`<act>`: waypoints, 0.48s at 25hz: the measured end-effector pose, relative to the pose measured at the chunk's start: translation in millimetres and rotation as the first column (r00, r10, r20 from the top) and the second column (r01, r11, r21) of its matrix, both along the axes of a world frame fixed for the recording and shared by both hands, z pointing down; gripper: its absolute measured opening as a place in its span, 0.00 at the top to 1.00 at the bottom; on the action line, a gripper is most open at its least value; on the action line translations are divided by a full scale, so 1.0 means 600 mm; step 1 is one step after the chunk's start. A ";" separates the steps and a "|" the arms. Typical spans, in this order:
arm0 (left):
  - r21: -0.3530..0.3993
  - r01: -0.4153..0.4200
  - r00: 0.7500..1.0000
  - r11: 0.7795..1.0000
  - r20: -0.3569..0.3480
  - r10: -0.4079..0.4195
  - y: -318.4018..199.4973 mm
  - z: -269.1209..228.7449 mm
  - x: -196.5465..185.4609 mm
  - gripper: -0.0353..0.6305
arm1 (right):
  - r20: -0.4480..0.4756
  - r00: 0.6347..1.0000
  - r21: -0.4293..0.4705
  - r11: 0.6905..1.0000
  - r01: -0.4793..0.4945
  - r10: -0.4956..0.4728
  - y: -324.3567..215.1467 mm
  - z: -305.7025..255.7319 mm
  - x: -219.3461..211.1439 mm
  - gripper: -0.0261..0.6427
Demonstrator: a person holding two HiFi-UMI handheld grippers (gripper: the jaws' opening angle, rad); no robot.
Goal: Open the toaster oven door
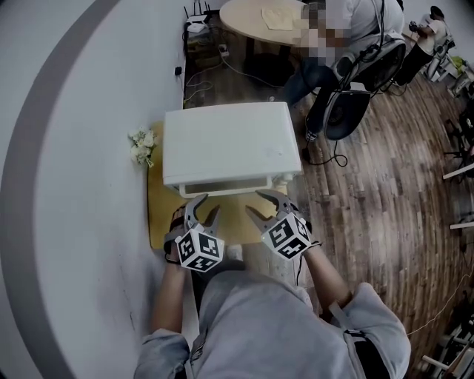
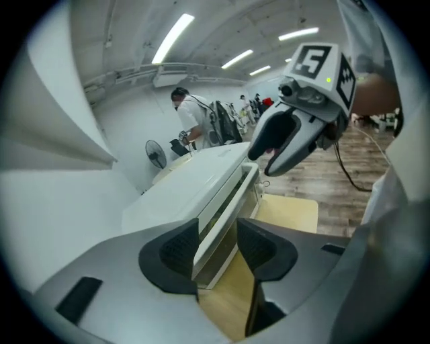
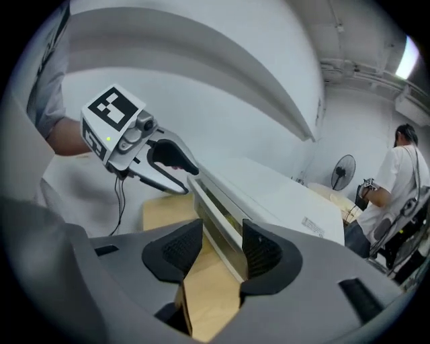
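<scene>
A white toaster oven (image 1: 229, 144) stands on a small wooden table (image 1: 159, 215); its door (image 1: 229, 189) faces me. My left gripper (image 1: 207, 205) and right gripper (image 1: 255, 202) hover side by side at the door's front, both with jaws apart. In the left gripper view the left gripper (image 2: 215, 252) is open, and the door's upper edge (image 2: 225, 215) runs between its pads without being pinched. In the right gripper view the right gripper (image 3: 222, 248) is open too, with the same door edge (image 3: 222, 218) lying in its gap. Each gripper shows in the other's view: the right gripper (image 2: 269, 154), the left gripper (image 3: 188, 181).
A white wall (image 1: 67, 148) curves close on the left, with a small bunch of flowers (image 1: 142, 146) beside the oven. A person sits on a chair (image 1: 348, 111) by a round table (image 1: 259, 18) behind. Wooden floor (image 1: 385, 207) extends to the right. A fan (image 3: 344, 171) stands far off.
</scene>
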State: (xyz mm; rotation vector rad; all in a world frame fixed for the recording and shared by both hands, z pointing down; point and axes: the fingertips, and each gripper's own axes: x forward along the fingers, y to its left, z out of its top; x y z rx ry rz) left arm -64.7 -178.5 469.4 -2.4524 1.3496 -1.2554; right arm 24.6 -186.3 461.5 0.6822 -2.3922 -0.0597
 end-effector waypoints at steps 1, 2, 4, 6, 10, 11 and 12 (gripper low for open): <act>-0.008 -0.031 0.999 0.999 0.040 0.031 -0.008 0.004 -0.001 0.71 | -0.031 0.999 0.006 1.000 0.025 -0.025 -0.008 0.004 -0.007 0.73; -0.020 -0.063 0.995 0.998 0.079 0.064 -0.021 0.009 -0.007 0.71 | -0.065 0.997 0.010 0.999 0.048 -0.047 -0.021 0.008 -0.017 0.73; -0.052 -0.120 0.982 0.991 0.140 0.126 -0.052 0.019 -0.026 0.71 | -0.142 0.985 0.011 0.995 0.095 -0.092 -0.053 0.019 -0.043 0.72; -0.085 -0.161 0.969 0.983 0.177 0.174 -0.073 0.029 -0.041 0.71 | -0.213 0.967 0.003 0.990 0.140 -0.136 -0.072 0.031 -0.064 0.72; -0.143 -0.208 0.948 0.968 0.214 0.235 -0.081 0.048 -0.044 0.71 | -0.303 0.932 -0.031 0.980 0.198 -0.198 -0.075 0.054 -0.072 0.72; -0.155 -0.216 0.944 0.964 0.220 0.247 -0.083 0.053 -0.044 0.71 | -0.321 0.924 -0.037 0.978 0.206 -0.207 -0.077 0.059 -0.072 0.72; -0.164 -0.224 0.940 0.961 0.225 0.258 -0.086 0.058 -0.044 0.71 | -0.337 0.917 -0.042 0.977 0.211 -0.213 -0.079 0.064 -0.072 0.72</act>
